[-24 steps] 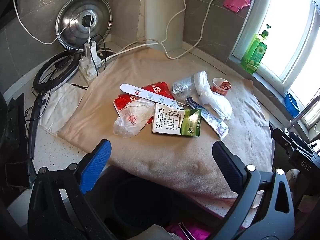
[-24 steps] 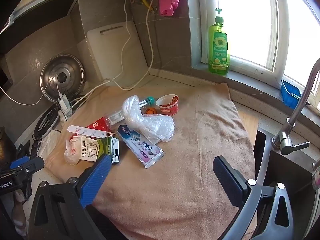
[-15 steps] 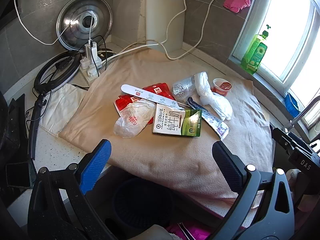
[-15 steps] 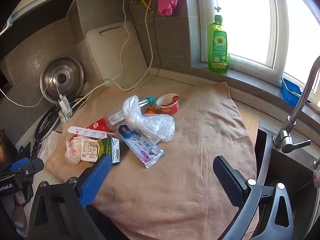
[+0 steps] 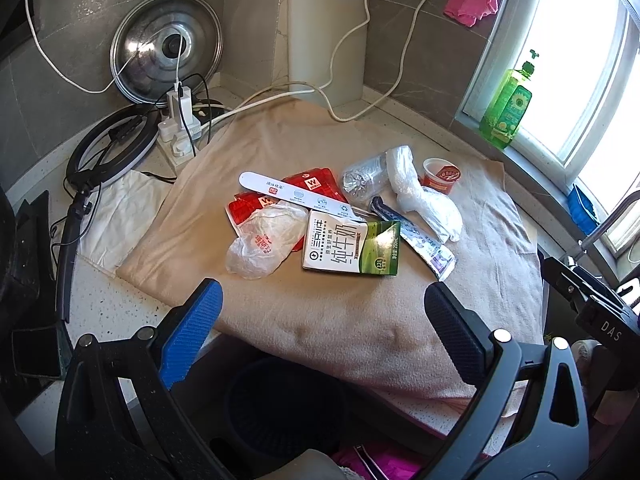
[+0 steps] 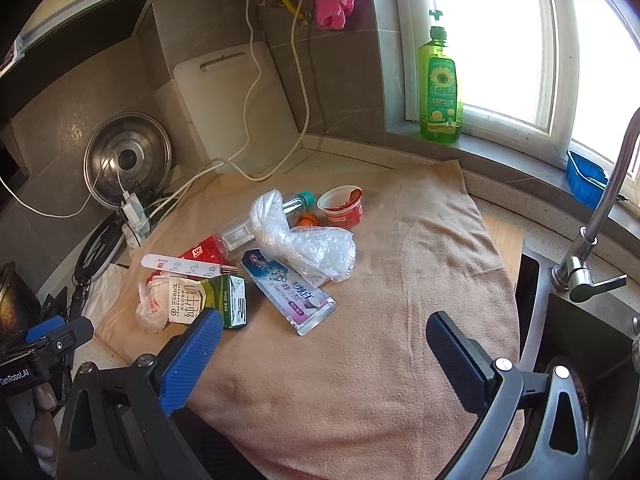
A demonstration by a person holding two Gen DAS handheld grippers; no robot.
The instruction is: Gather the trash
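We hold both tongs wide open over the near edge of the desk, and neither has anything between its fingers. The left tongs tilt down toward a beige towel spread across the desk; the right tongs hang over the same towel, further toward the sink side.

The trash lies in one loose heap on the towel, ahead of both tongs and touched by neither. Straight ahead of the left tongs, and nearest them, lies a flattened milk carton in white and green. Just to its left, touching it, sits a crumpled white bag with red print, resting partly on red packets. A long white strip lies across those packets. Beyond the carton we see a crushed clear bottle, a twisted clear plastic bag, and a small red cup standing upright at the far right of the heap. A toothpaste tube runs out from under the bag on the carton's right side.

From the right tongs the heap sits ahead and to the left, with the toothpaste tube nearest and the milk carton just past the blue left finger.

Below the left tongs, under the desk edge, a dark bin stands.
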